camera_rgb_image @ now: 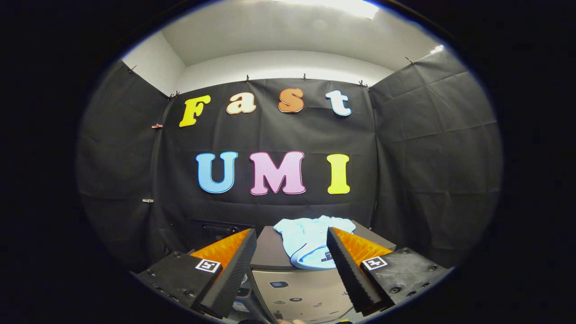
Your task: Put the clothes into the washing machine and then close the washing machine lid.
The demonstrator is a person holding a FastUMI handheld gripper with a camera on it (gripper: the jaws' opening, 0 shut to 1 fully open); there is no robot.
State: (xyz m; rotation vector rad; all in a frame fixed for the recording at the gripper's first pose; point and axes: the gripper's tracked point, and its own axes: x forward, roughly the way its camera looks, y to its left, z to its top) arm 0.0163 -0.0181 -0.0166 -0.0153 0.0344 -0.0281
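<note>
Claw (291, 252) spread wide, with nothing pinched. Two black ridged fingers (229, 270) with orange backs, one on each side, and a small black-and-white square marker on each base.

Between the fingers and a little beyond them: a grey boxy washing machine (294, 288) with a flat dark lid (270, 249) on top. Lid down flat. Front panel of the machine facing this way, with a few small buttons and a little dark window on it, too small to read.

On top of the lid: a light blue soft cloth piece of clothing (310, 240), crumpled in a heap. Lying toward the right side of the lid, just beside the inner edge of the right finger, and partly hidden behind that finger. Rounded hem hanging a bit over the front edge of the lid. Not touching either finger, as far as can be seen.

Behind the machine: black cloth booth wall (427, 157) with creases, held up by little clips. Above that, a pale ceiling (279, 40) with a bright light.
</note>
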